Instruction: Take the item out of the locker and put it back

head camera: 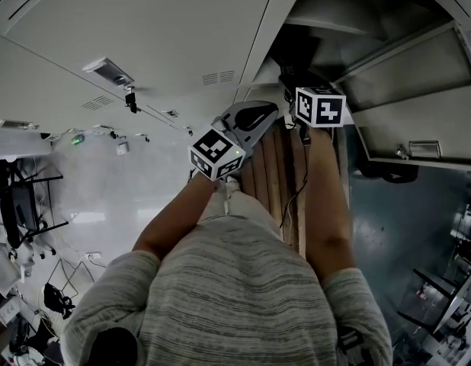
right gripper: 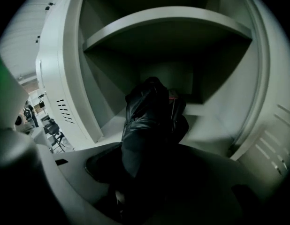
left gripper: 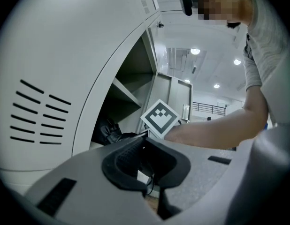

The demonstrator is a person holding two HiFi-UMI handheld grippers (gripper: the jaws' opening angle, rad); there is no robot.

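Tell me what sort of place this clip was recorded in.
Probably a locker area in a large indoor workspace. There are grey metal lockers with vent slots. One stands open, showing a shelf and a black item in it. Ceiling lights hang over an open hall behind.

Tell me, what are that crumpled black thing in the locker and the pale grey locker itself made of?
The crumpled black item looks like leather or faux leather, which one unclear: soft folds with a dull sheen. The pale grey locker looks like painted sheet metal: thin flat shelf and walls, smooth matte finish, vent slots punched in a door panel.
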